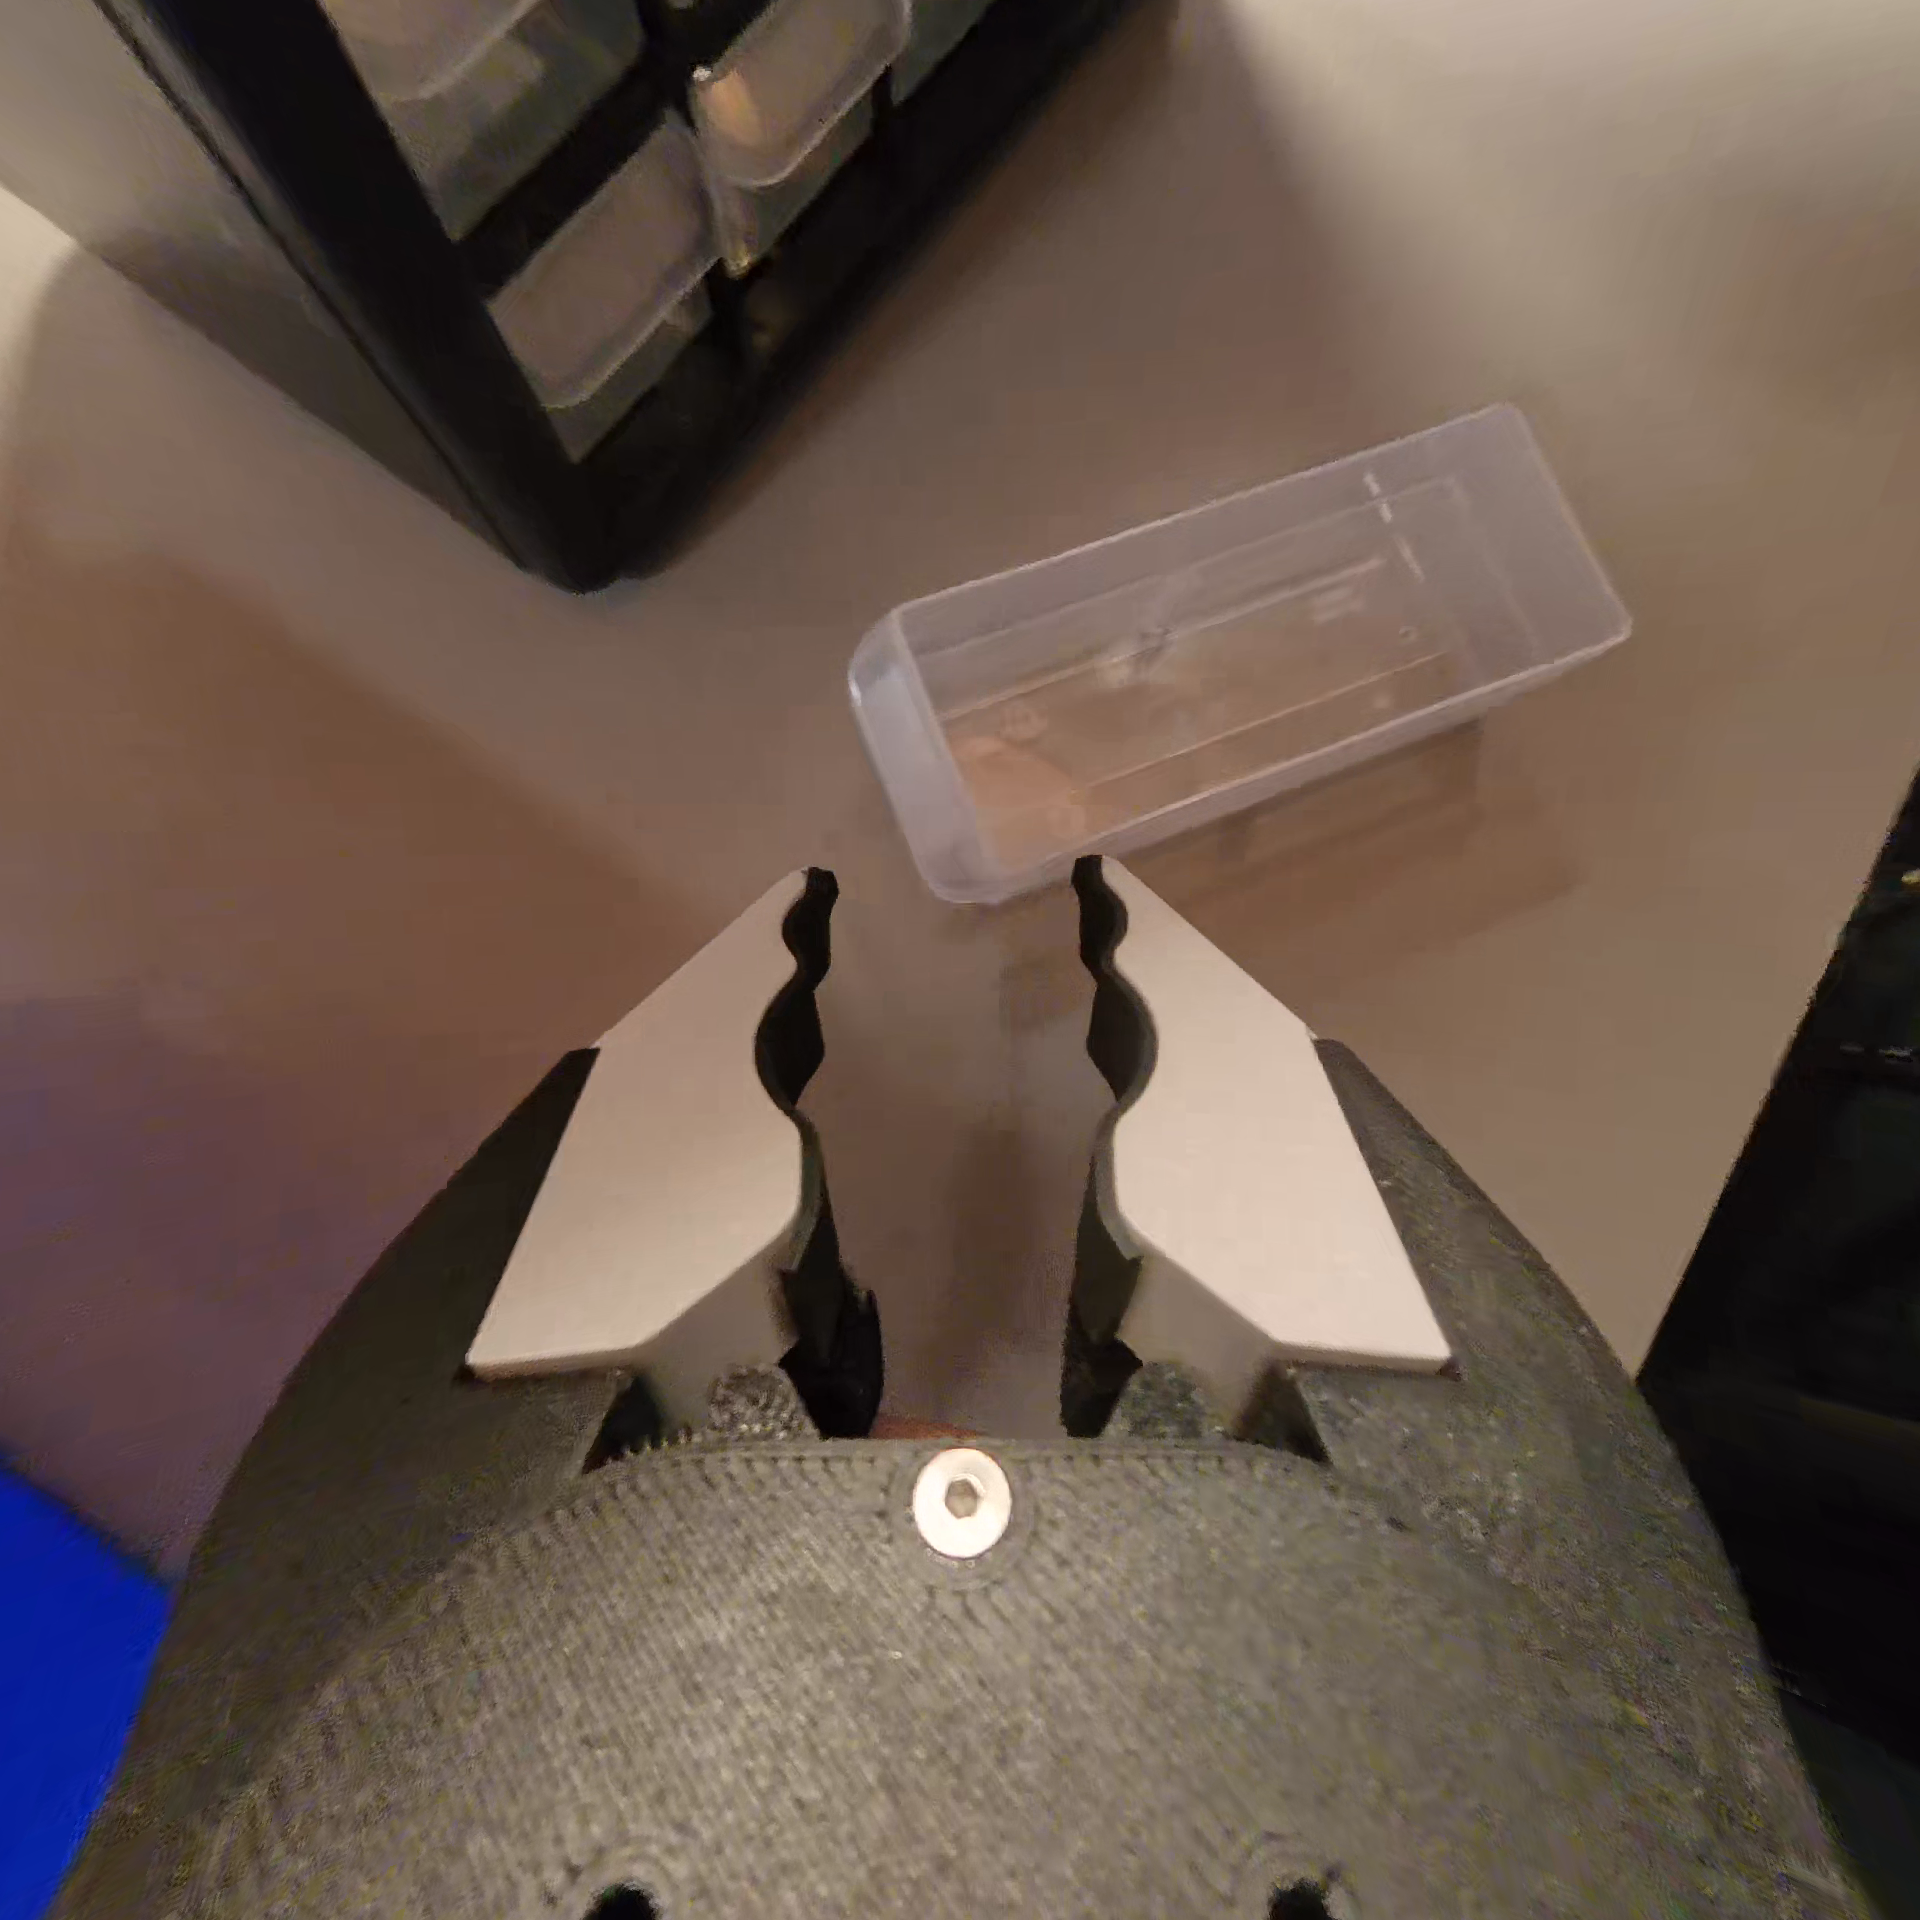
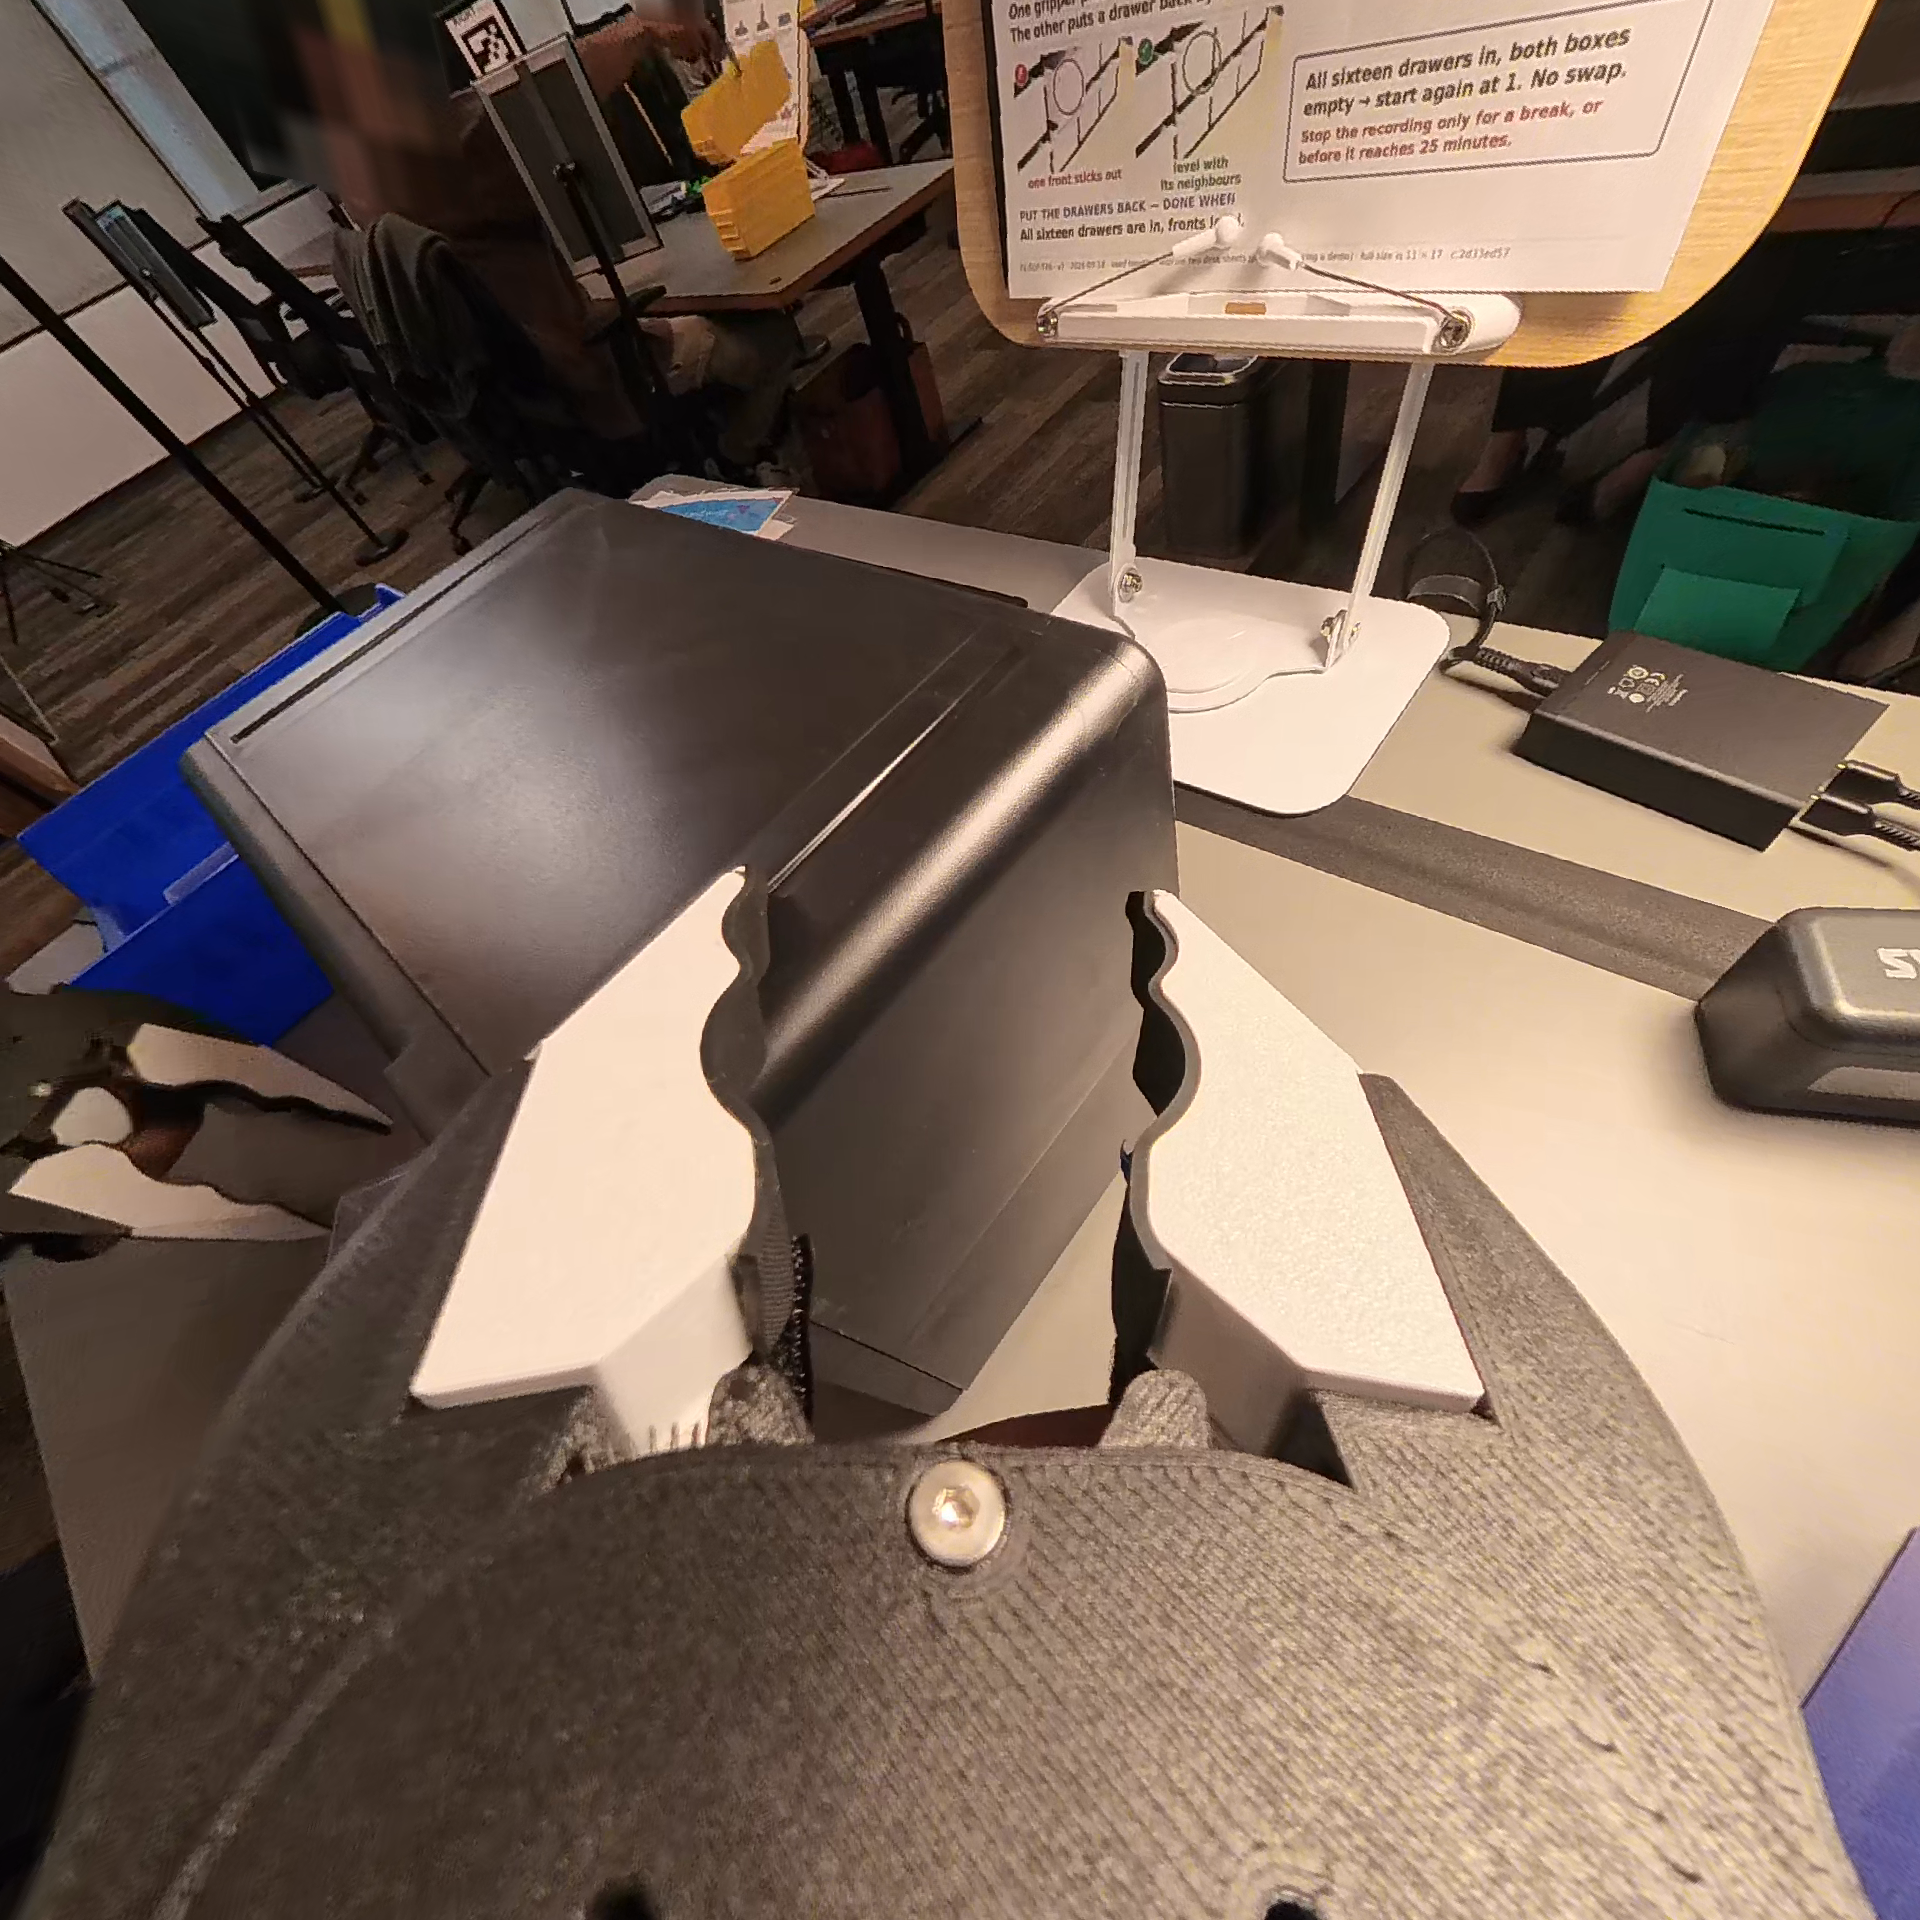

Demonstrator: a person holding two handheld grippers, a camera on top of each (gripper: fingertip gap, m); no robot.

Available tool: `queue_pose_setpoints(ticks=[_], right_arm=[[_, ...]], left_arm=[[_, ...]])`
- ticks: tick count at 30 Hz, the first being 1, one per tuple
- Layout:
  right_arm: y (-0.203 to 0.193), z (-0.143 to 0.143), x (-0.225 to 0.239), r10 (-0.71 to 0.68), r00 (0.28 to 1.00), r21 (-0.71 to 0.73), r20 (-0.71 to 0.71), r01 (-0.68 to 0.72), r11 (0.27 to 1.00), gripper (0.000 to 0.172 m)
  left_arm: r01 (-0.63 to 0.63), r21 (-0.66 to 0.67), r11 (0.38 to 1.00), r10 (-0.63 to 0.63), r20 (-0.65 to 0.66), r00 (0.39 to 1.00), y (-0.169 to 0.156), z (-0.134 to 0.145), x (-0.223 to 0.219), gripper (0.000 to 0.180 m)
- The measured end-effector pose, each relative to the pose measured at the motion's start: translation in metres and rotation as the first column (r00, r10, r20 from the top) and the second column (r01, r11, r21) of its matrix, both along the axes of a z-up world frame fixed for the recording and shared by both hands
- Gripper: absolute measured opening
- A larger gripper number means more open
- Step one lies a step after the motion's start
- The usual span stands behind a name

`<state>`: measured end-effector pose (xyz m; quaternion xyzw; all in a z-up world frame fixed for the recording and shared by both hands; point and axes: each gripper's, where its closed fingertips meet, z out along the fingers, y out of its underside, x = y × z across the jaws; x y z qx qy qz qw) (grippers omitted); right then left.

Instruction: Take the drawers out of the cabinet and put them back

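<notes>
While left tongs (image 1: 951, 883) gape, clear drawer (image 1: 1236, 655) lies beside cabinet (image 1: 447, 312).

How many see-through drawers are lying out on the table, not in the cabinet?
1. One clear drawer lies on the table, just beyond the open left gripper. Others may lie outside the views.

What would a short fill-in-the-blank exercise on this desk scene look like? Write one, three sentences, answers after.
1. The loose drawer lying on the table is made of ____ plastic.
2. The cabinet that holds the other drawers has a frame coloured ____.
3. Between the fingers of the left gripper there is ____, only bare table behind them.

Missing words: clear; black; nothing
</notes>
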<state>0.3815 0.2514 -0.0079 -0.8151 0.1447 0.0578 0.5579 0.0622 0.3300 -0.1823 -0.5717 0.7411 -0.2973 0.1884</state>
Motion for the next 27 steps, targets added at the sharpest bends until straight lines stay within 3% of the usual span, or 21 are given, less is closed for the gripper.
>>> queue_pose_setpoints(ticks=[4,9,14,21,24,27], right_arm=[[0.0,0.0,0.0,-0.001,1.0,0.0,0.001,0.001,1.0,0.072],[0.0,0.0,0.0,0.004,1.0,-0.001,0.002,-0.004,1.0,0.072],[0.0,0.001,-0.001,0.005,1.0,0.002,0.0,-0.005,1.0,0.071],[0.0,0.001,-0.002,0.005,1.0,0.003,0.005,-0.005,1.0,0.069],[0.0,0.001,-0.002,0.006,1.0,0.004,0.004,-0.006,1.0,0.069],[0.0,0.001,-0.002,0.008,1.0,0.004,0.001,-0.008,1.0,0.069]], left_arm=[[0.082,-0.079,0.993,-0.087,-0.054,0.995,-0.025,-0.009,-0.005,0.05],[0.21,-0.138,0.968,-0.216,-0.033,0.976,-0.069,0.001,-0.018,0.049],[0.401,-0.205,0.893,-0.404,0.028,0.914,-0.13,0.017,-0.029,0.049],[0.536,0.089,0.839,-0.544,0.131,0.829,-0.129,0.037,-0.008,0.041],[0.664,0.27,0.698,-0.699,0.051,0.714,-0.138,0.026,-0.008,0.042],[0.737,0.351,0.578,-0.778,-0.033,0.627,-0.148,0.018,-0.005,0.043]])
